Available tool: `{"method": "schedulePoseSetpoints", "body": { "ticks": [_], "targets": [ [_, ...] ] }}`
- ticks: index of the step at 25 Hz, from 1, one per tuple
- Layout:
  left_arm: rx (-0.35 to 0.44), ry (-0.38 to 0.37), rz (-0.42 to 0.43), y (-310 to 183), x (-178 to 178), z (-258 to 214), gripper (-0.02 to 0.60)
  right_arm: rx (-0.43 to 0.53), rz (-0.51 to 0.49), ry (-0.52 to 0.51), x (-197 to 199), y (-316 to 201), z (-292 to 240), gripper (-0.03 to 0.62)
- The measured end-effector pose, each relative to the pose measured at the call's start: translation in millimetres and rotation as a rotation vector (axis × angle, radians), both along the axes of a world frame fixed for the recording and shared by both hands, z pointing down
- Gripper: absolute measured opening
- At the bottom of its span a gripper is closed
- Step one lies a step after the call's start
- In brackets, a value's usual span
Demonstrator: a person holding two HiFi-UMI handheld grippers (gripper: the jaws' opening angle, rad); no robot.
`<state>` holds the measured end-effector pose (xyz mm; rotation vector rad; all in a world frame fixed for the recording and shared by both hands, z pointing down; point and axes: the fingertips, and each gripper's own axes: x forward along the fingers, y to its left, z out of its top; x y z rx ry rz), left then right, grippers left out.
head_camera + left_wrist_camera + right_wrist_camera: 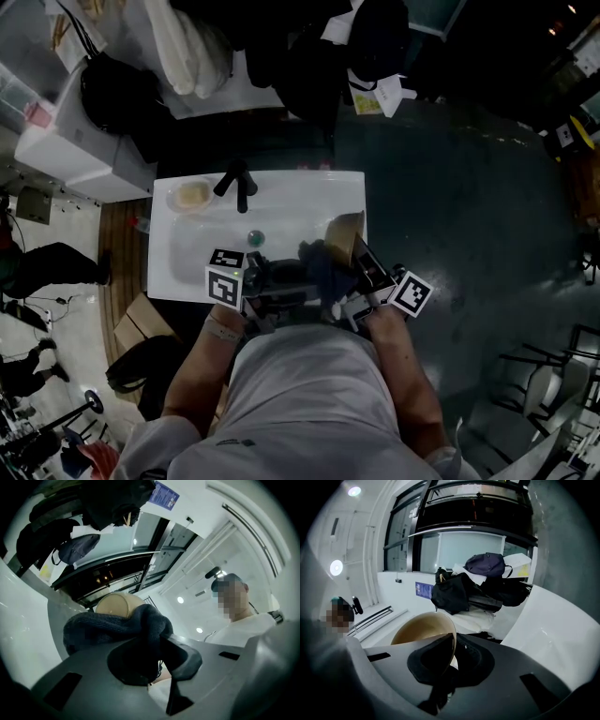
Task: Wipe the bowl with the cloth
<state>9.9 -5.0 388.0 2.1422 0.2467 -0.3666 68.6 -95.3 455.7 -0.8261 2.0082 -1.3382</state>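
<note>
A tan bowl (345, 232) hangs tilted on its side over the right part of the white basin (178, 253). My right gripper (364, 261) is shut on its rim; in the right gripper view the rim of the bowl (423, 629) runs between the jaws of the right gripper (449, 657). A dark knitted cloth (315, 257) is bunched just left of the bowl, with my left gripper (298, 270) shut on it. In the left gripper view the cloth (117, 627) bulges out of the left gripper (152, 656), in front of the bowl (119, 604); its rounded outer side shows there.
A black faucet (238, 183) stands at the basin's back, a soap dish (190, 196) at its back left, a green drain plug (253, 236) in the middle. Bags and dark clothing (309, 47) lie beyond. A cardboard box (142, 323) sits on the floor at left.
</note>
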Motion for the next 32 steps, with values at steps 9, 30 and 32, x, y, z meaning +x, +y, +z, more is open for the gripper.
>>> {"method": "schedulePoseSetpoints", "body": {
  "ticks": [9, 30, 32],
  "targets": [
    [-0.027, -0.132, 0.035, 8, 17, 37, 0.071, 0.149, -0.075, 0.037, -14, 9, -33, 0.031],
    [0.105, -0.229, -0.294, -53, -46, -6, 0.071, 0.051, 0.095, 0.886, 23, -1, 32, 0.031],
    [0.129, -0.145, -0.291, -53, -42, -31, 0.071, 0.046, 0.033, 0.966, 12, 3, 44, 0.031]
  ]
}}
